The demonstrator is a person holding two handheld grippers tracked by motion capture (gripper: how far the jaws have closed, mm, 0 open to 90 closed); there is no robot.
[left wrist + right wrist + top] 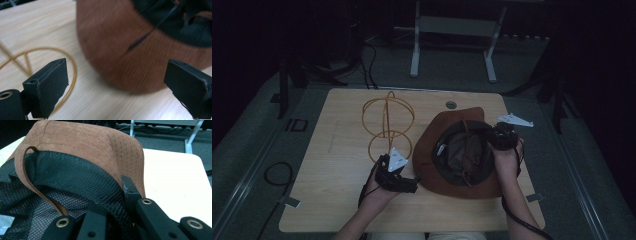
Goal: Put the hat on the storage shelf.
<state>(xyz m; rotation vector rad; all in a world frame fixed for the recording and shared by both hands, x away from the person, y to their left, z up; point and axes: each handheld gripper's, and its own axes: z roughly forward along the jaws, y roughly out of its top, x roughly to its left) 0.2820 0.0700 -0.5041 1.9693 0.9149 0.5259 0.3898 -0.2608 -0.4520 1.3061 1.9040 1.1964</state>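
While lying upside down with its opening facing up, brown suede hat (452, 165) occupies the near right part of pale wooden table (337, 165). Right of the hat's opening, right gripper (501, 136) clamped on the black mesh sweatband (82, 185) at the inner rim, one jaw inside the crown and one outside against the suede; likely held so to steady or lift the hat by its edge. Loose brown chin strap (25, 170) curling across the lining beside that grip.

Just left of the hat's brim, left gripper (399, 177) hovering low over the table, jaws spread wide and holding nothing, aimed at the suede brim; probably poised to take the near-left edge so both tools can share the load. Slight motion blur on the hat in the left gripper view.

Left of the hat and a little farther back, thin orange wire stand (388, 125) built of rings and upright rods, its base ring resting on the table; seemingly a form meant to carry the hat.

Beyond the hat, dim room with grey floor, white metal frame legs (452, 45), and dark cables trailing at the far left.
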